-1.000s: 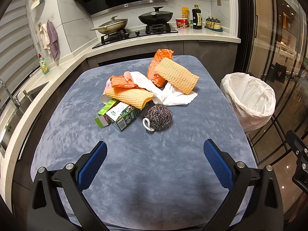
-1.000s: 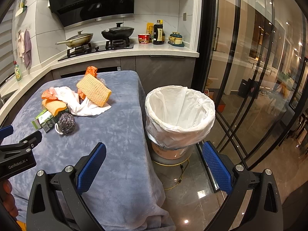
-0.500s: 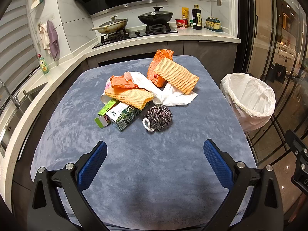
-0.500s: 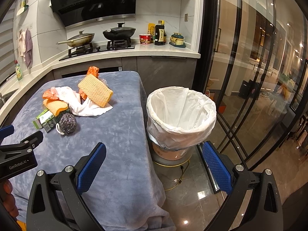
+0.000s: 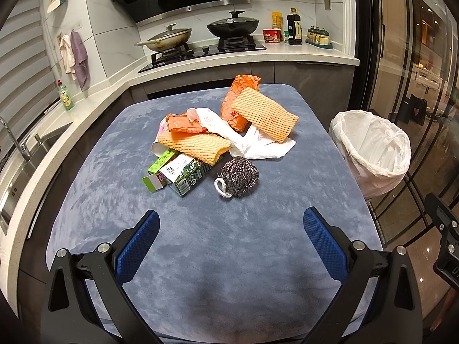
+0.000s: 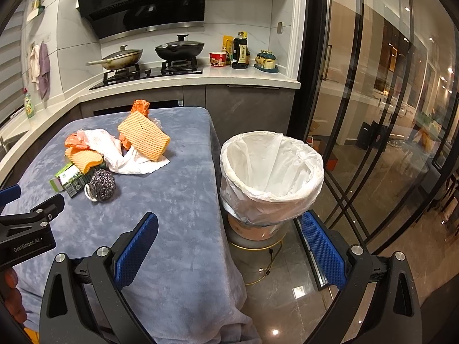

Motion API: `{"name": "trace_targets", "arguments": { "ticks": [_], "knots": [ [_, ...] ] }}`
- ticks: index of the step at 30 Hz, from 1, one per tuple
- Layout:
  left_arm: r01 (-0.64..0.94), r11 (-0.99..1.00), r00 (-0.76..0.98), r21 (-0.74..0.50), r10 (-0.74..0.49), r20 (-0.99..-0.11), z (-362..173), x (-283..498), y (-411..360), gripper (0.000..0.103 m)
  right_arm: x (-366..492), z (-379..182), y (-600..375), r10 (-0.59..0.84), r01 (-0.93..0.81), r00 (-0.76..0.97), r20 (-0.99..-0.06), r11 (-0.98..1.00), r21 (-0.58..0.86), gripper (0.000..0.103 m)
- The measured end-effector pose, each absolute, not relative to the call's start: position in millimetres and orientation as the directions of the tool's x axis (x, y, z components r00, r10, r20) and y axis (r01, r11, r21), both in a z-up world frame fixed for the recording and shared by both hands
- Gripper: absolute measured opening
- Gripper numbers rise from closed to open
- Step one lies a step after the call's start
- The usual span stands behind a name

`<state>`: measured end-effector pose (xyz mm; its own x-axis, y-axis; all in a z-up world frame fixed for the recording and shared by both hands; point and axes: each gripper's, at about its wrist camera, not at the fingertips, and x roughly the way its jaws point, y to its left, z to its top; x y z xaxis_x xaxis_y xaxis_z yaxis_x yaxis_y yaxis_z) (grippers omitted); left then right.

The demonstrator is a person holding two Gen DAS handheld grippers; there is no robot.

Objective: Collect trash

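The left tool [image 5: 229, 229] hangs above the near part of the blue-grey cloth covering the counter [image 5: 215, 272], its two blue-padded fingers [image 5: 137, 246] spread wide with nothing between them, pointing toward the trash heap ahead. That heap sits near the middle of the counter: a steel wool scrubber [image 5: 238, 180] nearest, a green carton [image 5: 183, 176] just to its left, an orange foam net [image 5: 195, 146] lying over the carton's far end, a crumpled white paper towel [image 5: 258, 143] behind, a second foam net [image 5: 265, 113] leaning on an orange wrapper [image 5: 241, 91].

The right tool [image 6: 229, 246] is held off the counter's right edge, jaws likewise wide apart and empty (one finger over the cloth, the other over the tiled floor). It faces the bin with a white liner [image 6: 271, 172], which stands on the floor just beside the counter. The left tool's black body shows at that view's left edge, with fingertips of the person's hand [image 6: 11, 292] below it.
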<state>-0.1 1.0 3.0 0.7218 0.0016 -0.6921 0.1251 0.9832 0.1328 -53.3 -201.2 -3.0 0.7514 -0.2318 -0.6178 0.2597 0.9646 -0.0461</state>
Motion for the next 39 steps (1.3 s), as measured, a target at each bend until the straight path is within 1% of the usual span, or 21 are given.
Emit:
{"name": "trace_targets", "arguments": {
  "ticks": [35, 39],
  "knots": [
    [0.125, 0.983, 0.723, 0.131, 0.001, -0.691, 5.0, 0.2, 0.8, 0.096, -51.6, -2.9, -198.7, -0.235, 0.26, 0.751, -0.617, 0.964, -0.051, 0.096],
    [0.117, 0.987, 0.719, 0.113, -0.006, -0.695, 8.8, 6.8, 14.3, 0.096, -47.6, -3.9, -196.1, -0.23, 0.252, 0.754, -0.615, 0.966, -0.054, 0.096]
  ]
}}
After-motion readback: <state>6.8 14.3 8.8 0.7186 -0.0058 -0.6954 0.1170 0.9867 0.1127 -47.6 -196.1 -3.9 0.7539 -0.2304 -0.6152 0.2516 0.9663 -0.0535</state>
